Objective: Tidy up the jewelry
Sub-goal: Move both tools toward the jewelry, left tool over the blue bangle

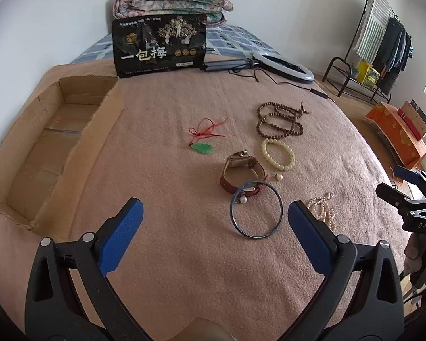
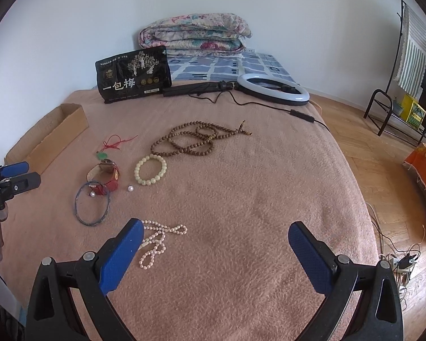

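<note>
Jewelry lies on a pink blanket. There is a blue bangle, a red-strapped watch, a cream bead bracelet, a brown bead necklace, a green pendant on red cord, a pearl necklace and loose pearls. An open cardboard box lies at the left. My left gripper is open and empty, above the blanket just short of the bangle. My right gripper is open and empty, its left finger beside the pearl necklace.
A black snack bag and a ring light with cable lie at the far side. A folded quilt is behind them. The bed edge drops to a wooden floor on the right, with a clothes rack.
</note>
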Demonstrator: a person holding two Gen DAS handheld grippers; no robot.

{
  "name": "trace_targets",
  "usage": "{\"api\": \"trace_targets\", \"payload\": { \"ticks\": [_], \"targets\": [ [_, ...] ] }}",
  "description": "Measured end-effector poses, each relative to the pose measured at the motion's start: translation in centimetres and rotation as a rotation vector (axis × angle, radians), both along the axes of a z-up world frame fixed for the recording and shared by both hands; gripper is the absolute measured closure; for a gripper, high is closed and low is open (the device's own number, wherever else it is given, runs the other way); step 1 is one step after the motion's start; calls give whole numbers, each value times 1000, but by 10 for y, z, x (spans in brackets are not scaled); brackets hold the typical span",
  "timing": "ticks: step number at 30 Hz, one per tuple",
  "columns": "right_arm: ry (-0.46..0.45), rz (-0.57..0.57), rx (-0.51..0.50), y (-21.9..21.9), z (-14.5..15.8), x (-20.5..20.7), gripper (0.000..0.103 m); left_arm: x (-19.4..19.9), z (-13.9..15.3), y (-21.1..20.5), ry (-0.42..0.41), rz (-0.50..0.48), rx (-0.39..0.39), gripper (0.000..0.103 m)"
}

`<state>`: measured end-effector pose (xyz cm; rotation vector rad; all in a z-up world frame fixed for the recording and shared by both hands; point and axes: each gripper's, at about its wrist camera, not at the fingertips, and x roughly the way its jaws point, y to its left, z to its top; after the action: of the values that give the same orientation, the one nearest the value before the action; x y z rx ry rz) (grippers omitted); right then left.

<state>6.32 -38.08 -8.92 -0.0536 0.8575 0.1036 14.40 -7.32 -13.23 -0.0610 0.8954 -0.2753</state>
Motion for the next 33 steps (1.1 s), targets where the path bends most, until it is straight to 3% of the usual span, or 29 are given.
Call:
{"api": "trace_targets", "payload": {
  "ticks": [17, 33],
  "targets": [
    [77, 91, 24, 29, -40, 9, 0, 24, -46, -46, 105, -54, 8, 0],
    [111, 124, 0, 39, -52, 7, 0, 31, -64, -74, 108, -34, 173, 0]
  ]
}}
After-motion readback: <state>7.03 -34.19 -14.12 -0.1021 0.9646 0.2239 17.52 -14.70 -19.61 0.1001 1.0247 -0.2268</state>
